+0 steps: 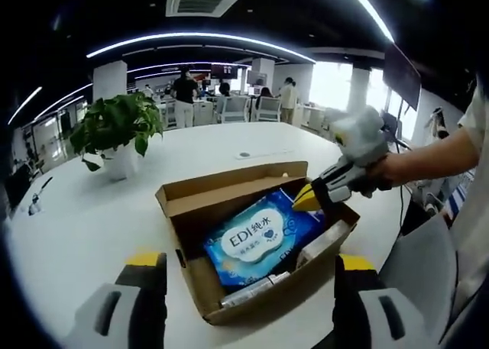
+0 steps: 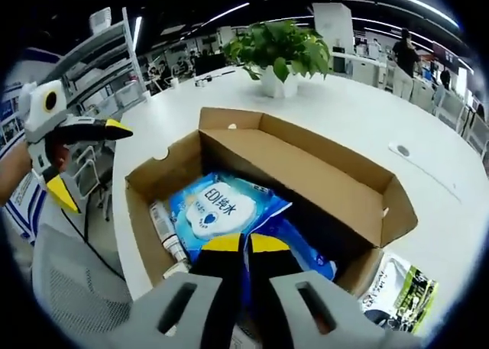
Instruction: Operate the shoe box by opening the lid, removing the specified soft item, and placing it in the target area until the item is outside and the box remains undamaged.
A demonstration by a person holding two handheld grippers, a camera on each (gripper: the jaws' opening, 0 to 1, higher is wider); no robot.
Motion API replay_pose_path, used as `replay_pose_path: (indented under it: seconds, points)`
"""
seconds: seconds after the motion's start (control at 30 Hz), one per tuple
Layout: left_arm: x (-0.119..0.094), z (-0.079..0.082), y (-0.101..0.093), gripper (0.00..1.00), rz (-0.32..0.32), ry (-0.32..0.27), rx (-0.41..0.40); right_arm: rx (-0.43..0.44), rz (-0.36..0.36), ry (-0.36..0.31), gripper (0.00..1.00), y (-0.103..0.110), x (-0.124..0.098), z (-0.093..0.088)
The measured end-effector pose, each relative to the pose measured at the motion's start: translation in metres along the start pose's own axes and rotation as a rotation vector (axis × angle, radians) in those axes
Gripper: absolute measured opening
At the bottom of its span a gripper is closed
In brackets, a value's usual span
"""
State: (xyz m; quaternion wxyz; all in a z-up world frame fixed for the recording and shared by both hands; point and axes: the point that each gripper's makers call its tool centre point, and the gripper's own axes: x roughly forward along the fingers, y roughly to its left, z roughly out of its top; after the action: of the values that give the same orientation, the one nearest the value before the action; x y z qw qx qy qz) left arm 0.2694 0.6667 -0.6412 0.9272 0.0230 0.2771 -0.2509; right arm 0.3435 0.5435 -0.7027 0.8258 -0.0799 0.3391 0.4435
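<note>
Where the right gripper point(image 2: 244, 246) reaches into the open shoe box point(image 2: 306, 173), its yellow-tipped jaws are clamped on the blue wipes pack point(image 2: 218, 208), hiding the pack's near edge. Beside the pack lies a tube point(image 2: 166, 231), label unreadable. The left gripper point(image 1: 248, 261), jaws apart, hovers before the box on the white table point(image 1: 84, 211)

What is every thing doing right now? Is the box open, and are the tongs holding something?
Shoe box: lid open, upright on the white table.
Blue wipes pack: lying inside the box, one edge pinched.
Right tongs: shut on the blue wipes pack, down in the box.
Left tongs: open, holding nothing, in front of the box.
Potted plant: upright on the table.
</note>
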Motion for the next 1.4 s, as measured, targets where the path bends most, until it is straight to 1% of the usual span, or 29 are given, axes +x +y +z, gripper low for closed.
replay_pose_path:
  seconds: [0.07, 0.17, 0.23, 0.4, 0.47, 0.63, 0.8, 0.87, 0.97, 1.07, 1.13, 1.27, 1.4]
  points:
    - [0.001, 0.001, -0.002, 0.91, -0.009, 0.000, 0.002, -0.001, -0.005, -0.002, 0.00, -0.002, -0.003, -0.002]
    - [0.005, 0.004, -0.005, 0.89, -0.019, 0.008, 0.022, 0.028, -0.010, -0.014, 0.00, -0.006, -0.010, -0.005]
    - [0.008, 0.006, -0.006, 0.87, -0.026, 0.015, 0.031, 0.032, -0.012, -0.017, 0.00, -0.007, -0.013, -0.006]
    - [0.018, 0.008, -0.006, 0.79, -0.039, 0.022, 0.052, 0.040, -0.026, -0.023, 0.00, -0.010, -0.020, -0.008]
    - [0.024, 0.007, -0.007, 0.76, -0.047, 0.035, 0.056, 0.048, -0.028, -0.025, 0.00, -0.011, -0.023, -0.009]
    - [0.038, 0.002, -0.001, 0.68, -0.055, 0.058, 0.065, 0.055, -0.042, -0.023, 0.00, -0.014, -0.028, -0.013]
    - [0.050, -0.007, 0.005, 0.58, -0.057, 0.110, 0.062, 0.062, -0.055, -0.020, 0.00, -0.018, -0.032, -0.016]
    - [0.055, -0.011, 0.008, 0.53, -0.062, 0.130, 0.048, 0.064, -0.067, -0.014, 0.00, -0.021, -0.034, -0.018]
    - [0.061, -0.018, 0.008, 0.47, -0.075, 0.160, 0.027, 0.067, -0.075, -0.012, 0.00, -0.025, -0.037, -0.019]
    - [0.069, -0.034, 0.007, 0.43, -0.100, 0.228, -0.037, 0.058, -0.090, -0.003, 0.00, -0.028, -0.040, -0.021]
    - [0.074, -0.036, 0.008, 0.39, -0.108, 0.227, -0.051, 0.046, -0.097, 0.002, 0.00, -0.029, -0.041, -0.023]
    - [0.083, -0.041, 0.004, 0.36, -0.133, 0.244, -0.082, 0.029, -0.114, 0.017, 0.00, -0.034, -0.044, -0.028]
    - [0.090, -0.041, -0.001, 0.30, -0.161, 0.254, -0.143, 0.027, -0.121, 0.025, 0.00, -0.036, -0.046, -0.031]
